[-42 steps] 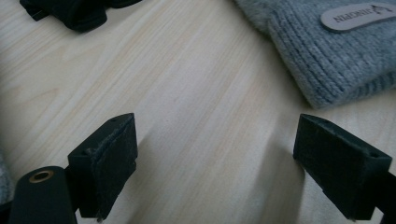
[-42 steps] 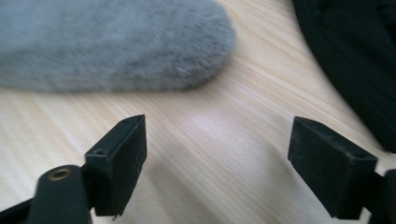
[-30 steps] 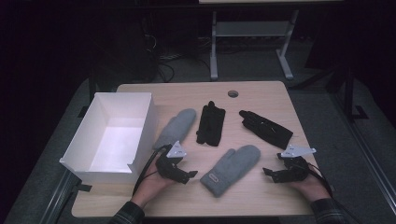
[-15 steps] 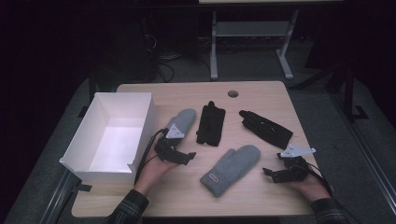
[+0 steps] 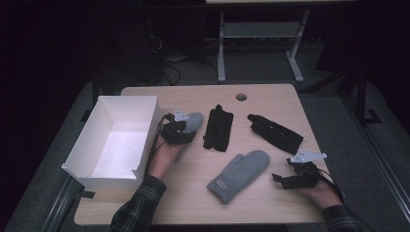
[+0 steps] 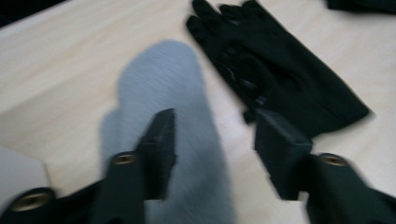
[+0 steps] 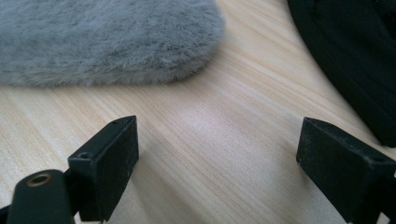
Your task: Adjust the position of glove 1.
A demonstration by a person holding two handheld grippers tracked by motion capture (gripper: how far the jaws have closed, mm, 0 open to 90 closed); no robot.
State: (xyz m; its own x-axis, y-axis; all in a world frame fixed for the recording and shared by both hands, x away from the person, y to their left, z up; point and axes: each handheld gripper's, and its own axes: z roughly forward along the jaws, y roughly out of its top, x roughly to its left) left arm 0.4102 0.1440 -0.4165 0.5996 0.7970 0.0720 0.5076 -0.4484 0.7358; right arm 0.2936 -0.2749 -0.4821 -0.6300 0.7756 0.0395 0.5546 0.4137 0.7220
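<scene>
Two grey mittens and two black gloves lie on the wooden table [image 5: 270,96]. My left gripper [image 5: 183,131] hovers over the left grey mitten [image 5: 196,120]. In the left gripper view its jaws have just been closing to about half width, and the mitten [image 6: 163,79] lies partly between them; the right pad stands clear of it, so this gripper [image 6: 215,116] is open. The other grey mitten [image 5: 239,174] lies near the front. My right gripper [image 5: 280,180] rests open to its right over bare wood, and this gripper [image 7: 219,130] has the mitten's edge [image 7: 102,37] ahead of it.
A white open box [image 5: 116,140] stands at the table's left side, close to my left hand. One black glove [image 5: 218,128] lies just right of the left mitten, the other [image 5: 275,133] farther right. A round hole [image 5: 241,96] sits near the far edge.
My left hand has moved away from me along the left mitten toward its far end, and its jaws have narrowed. The right hand and gripper have stayed put.
</scene>
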